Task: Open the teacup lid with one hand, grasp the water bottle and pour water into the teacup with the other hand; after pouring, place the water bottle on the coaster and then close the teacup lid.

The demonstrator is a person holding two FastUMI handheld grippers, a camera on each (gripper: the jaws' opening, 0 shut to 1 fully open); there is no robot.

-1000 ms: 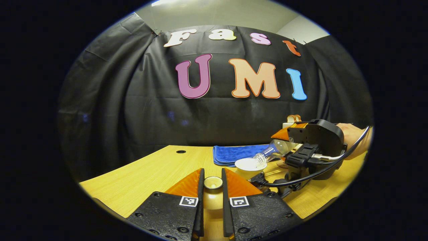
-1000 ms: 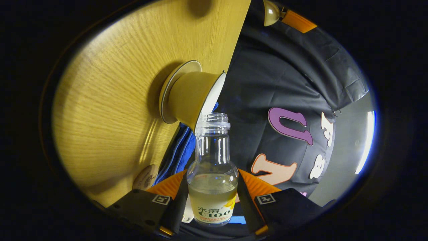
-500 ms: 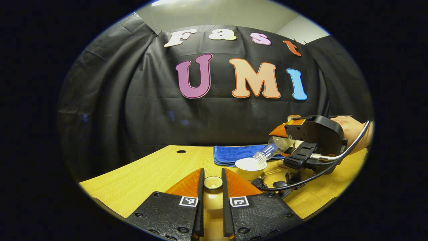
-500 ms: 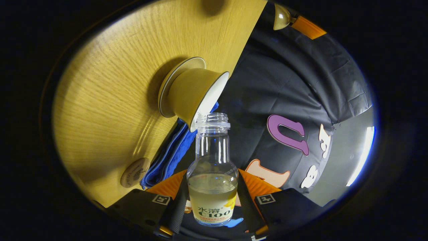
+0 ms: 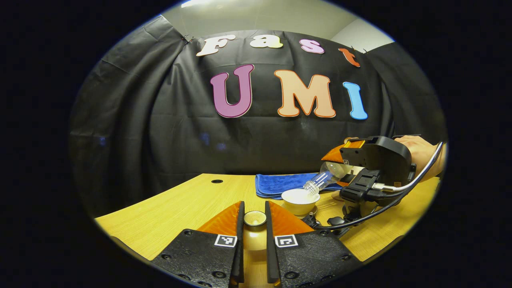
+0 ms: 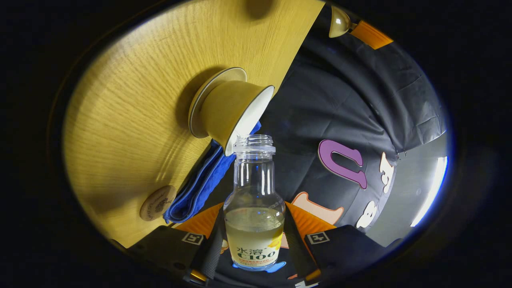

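Your right gripper (image 6: 253, 240) clamps the water bottle (image 6: 255, 208), mouth tipped over the teacup (image 5: 300, 200); your left gripper (image 5: 254, 236) grips the lid (image 5: 255, 218).

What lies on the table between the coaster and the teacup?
In the right gripper view, the folded blue cloth lies between the coaster and the teacup, its far end reaching the cup's rim.

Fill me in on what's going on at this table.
A person holds a gripper in each hand. The right gripper is shut on an open bottle, tipped with its mouth at the rim of the teacup, which sits on a saucer. The left gripper holds the lid off to the side. The coaster lies bare beside a blue cloth.
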